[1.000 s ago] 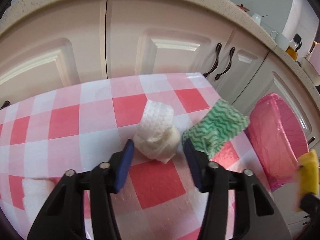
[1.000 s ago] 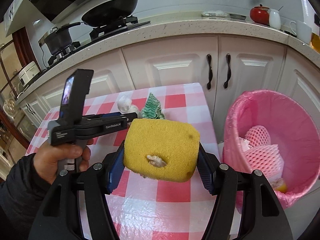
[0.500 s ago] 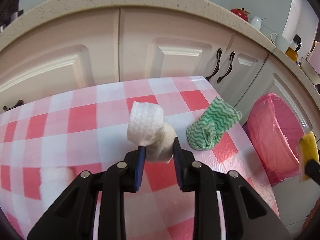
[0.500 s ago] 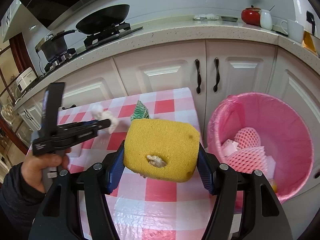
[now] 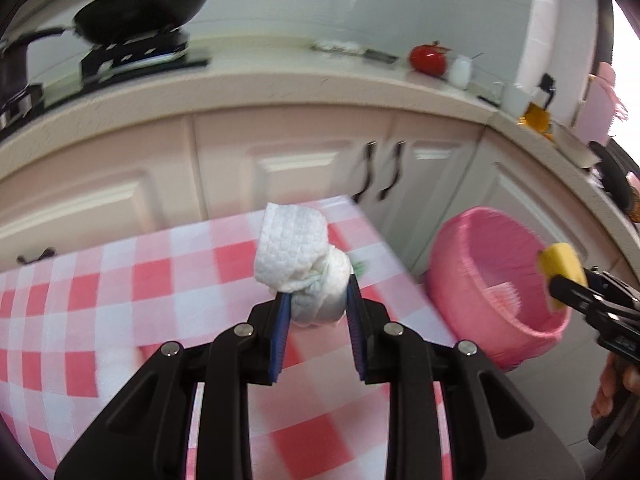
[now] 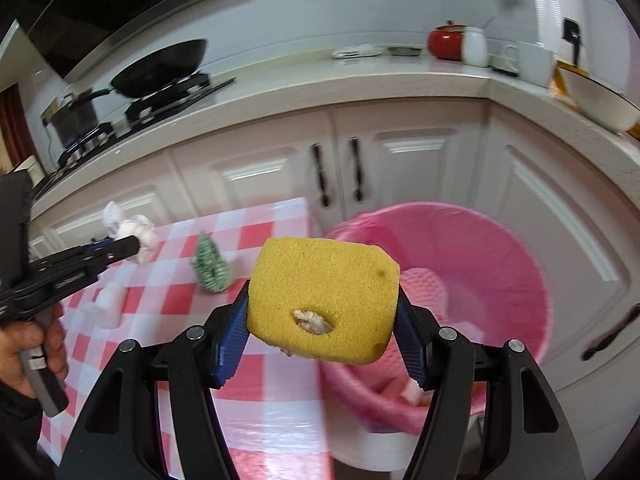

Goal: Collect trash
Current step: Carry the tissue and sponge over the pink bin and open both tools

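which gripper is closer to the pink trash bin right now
Right. The right gripper, clamped on the yellow sponge, is at the rim of the pink trash bin. The left gripper holds the white paper wad back over the checkered table.

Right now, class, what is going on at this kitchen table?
A person is clearing trash with a handheld gripper in each hand. The left gripper is shut on a crumpled white paper towel, lifted above the red-checked tablecloth. The right gripper is shut on a yellow sponge, held beside the pink-lined trash bin, which already holds some waste. A green wavy-patterned cloth still lies on the table.
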### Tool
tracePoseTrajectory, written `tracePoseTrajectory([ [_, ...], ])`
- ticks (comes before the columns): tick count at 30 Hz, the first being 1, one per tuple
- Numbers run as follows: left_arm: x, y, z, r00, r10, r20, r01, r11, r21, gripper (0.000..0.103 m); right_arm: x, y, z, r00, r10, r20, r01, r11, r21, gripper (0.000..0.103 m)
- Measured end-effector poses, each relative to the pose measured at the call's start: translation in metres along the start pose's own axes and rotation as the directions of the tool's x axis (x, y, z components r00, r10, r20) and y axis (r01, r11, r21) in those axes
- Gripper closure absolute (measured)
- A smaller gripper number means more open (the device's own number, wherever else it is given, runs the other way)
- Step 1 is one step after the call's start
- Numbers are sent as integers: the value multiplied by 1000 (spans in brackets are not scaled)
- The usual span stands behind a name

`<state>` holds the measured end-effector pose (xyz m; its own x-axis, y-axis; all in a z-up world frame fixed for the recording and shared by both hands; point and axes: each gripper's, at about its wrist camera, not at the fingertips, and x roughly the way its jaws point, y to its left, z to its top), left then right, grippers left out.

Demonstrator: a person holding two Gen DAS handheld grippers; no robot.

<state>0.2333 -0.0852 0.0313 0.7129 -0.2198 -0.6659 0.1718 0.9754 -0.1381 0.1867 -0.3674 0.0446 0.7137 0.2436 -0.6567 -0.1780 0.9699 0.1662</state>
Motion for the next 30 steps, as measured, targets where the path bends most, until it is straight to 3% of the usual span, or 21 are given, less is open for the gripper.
tracePoseTrajectory([
  [15, 9, -111, 21, 994, -112, 8, 110, 987, 118, 77, -1, -80, 9, 995, -98, 8, 97, 994, 51, 41],
  [30, 46, -177, 23, 980, -195, -48, 200, 969, 146, 74, 12, -117, 11, 994, -107, 13, 106, 992, 62, 38],
])
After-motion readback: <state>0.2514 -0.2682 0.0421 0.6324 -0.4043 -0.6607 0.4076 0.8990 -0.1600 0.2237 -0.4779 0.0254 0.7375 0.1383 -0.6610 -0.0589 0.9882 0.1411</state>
